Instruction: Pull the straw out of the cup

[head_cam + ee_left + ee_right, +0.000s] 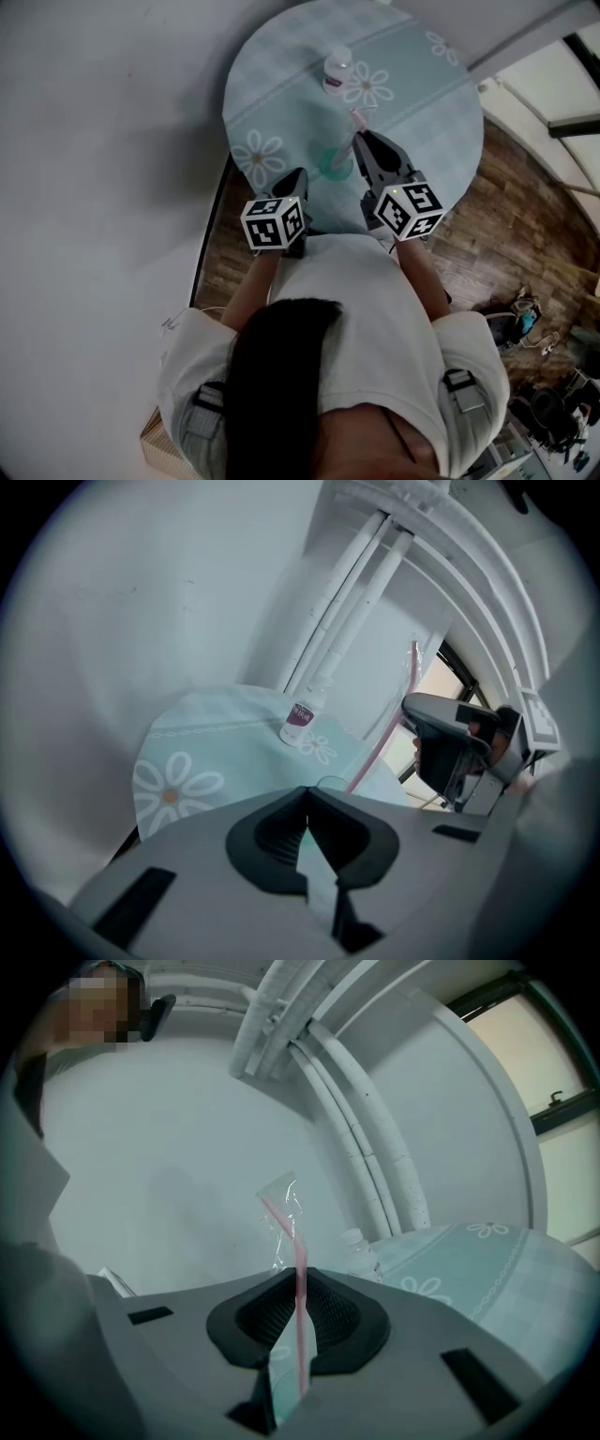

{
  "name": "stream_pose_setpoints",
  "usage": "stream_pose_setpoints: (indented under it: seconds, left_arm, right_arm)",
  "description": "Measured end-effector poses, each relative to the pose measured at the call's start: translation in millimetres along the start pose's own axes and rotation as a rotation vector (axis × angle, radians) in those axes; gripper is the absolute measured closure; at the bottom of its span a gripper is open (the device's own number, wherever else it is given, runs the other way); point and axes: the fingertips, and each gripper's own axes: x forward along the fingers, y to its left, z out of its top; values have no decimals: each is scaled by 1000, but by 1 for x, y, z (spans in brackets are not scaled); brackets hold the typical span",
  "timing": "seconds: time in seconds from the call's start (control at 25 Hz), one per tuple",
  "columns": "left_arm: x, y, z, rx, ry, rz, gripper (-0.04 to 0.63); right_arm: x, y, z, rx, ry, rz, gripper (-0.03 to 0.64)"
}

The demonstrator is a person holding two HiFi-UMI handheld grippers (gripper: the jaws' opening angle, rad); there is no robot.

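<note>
We look steeply down on a round table (281, 84) covered with a pale teal cloth printed with white daisies. A person in a white shirt stands at its near edge with a gripper in each hand. A clear cup (334, 166) stands near that edge.

The left gripper (299, 175) reaches the cup from the left. In the left gripper view we see its jaws clenched on the cup's near wall, with the rim showing just past their tips.

The right gripper (360, 140) is above and just right of the cup, its jaws pinched tight on a pink bendy straw (359, 119). The straw slants down from those jaws to the cup's rim; we cannot tell whether its lower end is inside. A scrap of clear wrapper (281, 1192) clings to its bent top.

A small plastic bottle (337, 67) with a purple label stands farther back on the table, well apart from the cup.
</note>
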Motion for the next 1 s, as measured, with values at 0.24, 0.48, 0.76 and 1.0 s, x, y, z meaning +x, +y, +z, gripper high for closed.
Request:
stream_pose_setpoints:
  seconds: [0.24,0.48,0.76,1.0]
  left_arm:
    - [2,-12,1,5,-18,-8,586]
    - [8,-21,1,-3,-24,-19,586]
    - [17,-25,1,-7,-13,-19,586]
    - [19,-23,-1,-31,-7,-15,586]
  right_arm:
    - [-15,-3,8,1,-15,-12,562]
    - [-30,-13,20,29,-56,-31,561]
    - [-43,-35,27,41,-58,-58,562]
    - [-58,-49,27,52,-59,-94,563]
